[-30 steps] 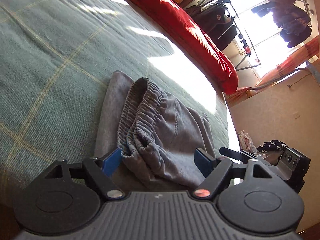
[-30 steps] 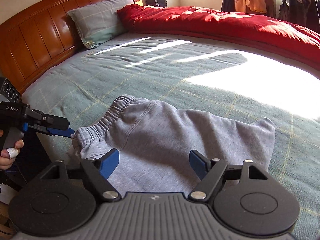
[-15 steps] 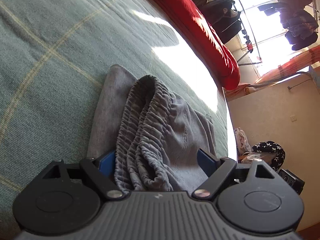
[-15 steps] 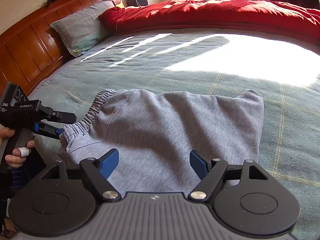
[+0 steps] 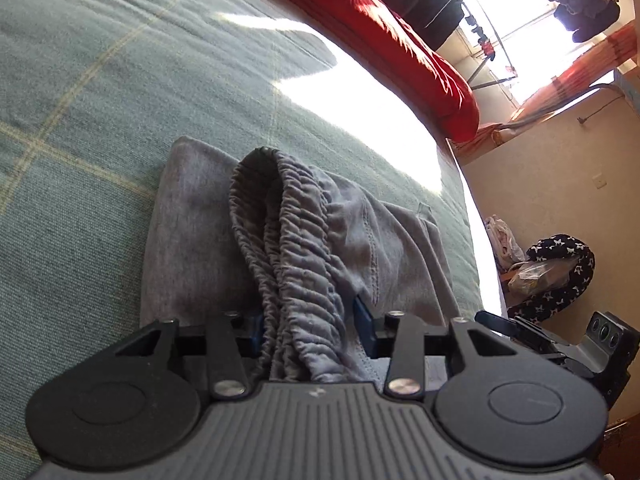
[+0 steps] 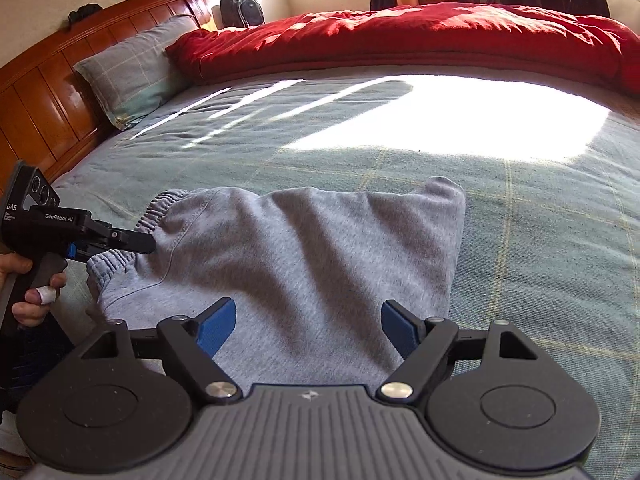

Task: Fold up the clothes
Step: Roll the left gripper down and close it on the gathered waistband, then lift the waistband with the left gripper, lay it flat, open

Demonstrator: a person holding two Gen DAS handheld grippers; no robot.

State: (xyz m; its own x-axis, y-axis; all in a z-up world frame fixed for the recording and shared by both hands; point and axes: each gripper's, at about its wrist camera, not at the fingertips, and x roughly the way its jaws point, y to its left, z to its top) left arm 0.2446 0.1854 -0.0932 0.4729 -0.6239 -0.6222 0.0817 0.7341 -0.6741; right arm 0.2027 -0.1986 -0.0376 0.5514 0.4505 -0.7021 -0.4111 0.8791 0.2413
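Soft, limp grey sweatpants (image 6: pixel 304 264) on bed (image 6: pixel 540 240): left gripper (image 5: pixel 308 332) jaws closing on bunched elastic waistband (image 5: pixel 296 248), right gripper (image 6: pixel 308 320) jaws spread wide, empty.

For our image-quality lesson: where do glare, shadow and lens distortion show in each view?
Left wrist view: window blown out, sheet patch washed white, bed edge bowed. Right wrist view: glare patch on sheet, headboard curved by fisheye, grey trousers in soft shadow.
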